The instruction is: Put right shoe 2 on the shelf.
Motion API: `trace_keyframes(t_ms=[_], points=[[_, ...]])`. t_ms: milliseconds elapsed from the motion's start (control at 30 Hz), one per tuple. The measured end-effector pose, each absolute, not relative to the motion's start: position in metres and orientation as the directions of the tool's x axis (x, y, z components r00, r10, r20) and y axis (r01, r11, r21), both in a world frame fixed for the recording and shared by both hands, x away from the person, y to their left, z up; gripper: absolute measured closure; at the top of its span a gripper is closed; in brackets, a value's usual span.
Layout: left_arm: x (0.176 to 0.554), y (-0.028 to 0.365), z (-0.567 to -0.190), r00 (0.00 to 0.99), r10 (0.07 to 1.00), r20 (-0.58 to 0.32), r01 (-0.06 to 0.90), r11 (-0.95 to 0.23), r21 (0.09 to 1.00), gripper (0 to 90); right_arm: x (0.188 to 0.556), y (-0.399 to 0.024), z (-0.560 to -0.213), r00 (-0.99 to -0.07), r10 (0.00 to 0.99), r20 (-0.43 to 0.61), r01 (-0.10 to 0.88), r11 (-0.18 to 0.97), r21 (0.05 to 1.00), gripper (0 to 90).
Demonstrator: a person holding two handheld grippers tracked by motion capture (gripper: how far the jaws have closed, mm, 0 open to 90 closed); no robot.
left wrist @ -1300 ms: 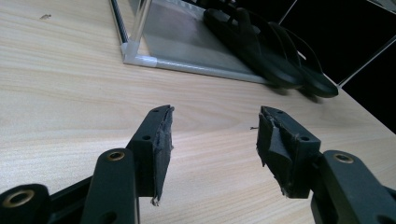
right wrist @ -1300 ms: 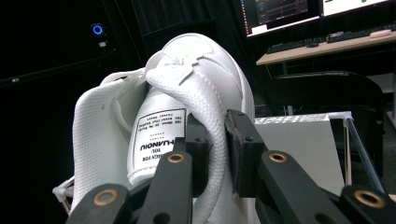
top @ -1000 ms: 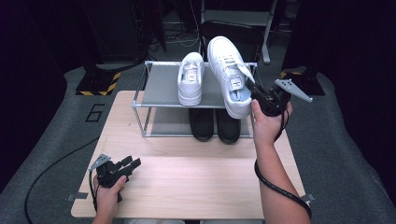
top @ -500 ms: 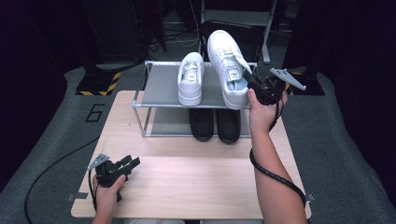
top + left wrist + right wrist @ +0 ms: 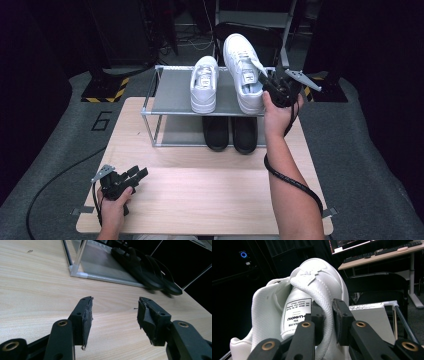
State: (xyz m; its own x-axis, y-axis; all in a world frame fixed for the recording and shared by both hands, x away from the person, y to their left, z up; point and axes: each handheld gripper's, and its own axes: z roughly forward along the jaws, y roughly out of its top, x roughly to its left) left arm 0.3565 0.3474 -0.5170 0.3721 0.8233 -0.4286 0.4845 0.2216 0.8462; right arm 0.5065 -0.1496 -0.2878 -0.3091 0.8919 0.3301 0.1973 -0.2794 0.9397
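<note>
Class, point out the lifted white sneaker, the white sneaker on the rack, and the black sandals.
Lifted white sneaker (image 5: 240, 55), high view, laces.
White sneaker on the rack (image 5: 204, 90), high view, upper.
Black sandals (image 5: 231, 132), high view, toe ends.

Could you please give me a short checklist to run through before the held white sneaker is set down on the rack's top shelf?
1. Grip: right gripper is shut on the held sneaker, pinching its side wall: ok.
2. Free spot on the top shelf right of the other white sneaker: cannot tell, the held sneaker covers it.
3. Held sneaker level for landing: not ok, its toe points up and away.
4. Black slippers tucked under on the lower shelf, out of the way: ok.
5. Left gripper open, low over the table, far from the rack: ok.
</note>
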Motion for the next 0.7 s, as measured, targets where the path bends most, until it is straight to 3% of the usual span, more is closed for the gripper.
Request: trace_keyframes(t_ms=[700], points=[[0.355,0.349,-0.516,0.378,0.821,-0.427,0.481,0.22,0.848,45.7,0.528,-0.142,-0.304,-0.239,0.901,0.363,0.261,-0.3,0.918,79.2]])
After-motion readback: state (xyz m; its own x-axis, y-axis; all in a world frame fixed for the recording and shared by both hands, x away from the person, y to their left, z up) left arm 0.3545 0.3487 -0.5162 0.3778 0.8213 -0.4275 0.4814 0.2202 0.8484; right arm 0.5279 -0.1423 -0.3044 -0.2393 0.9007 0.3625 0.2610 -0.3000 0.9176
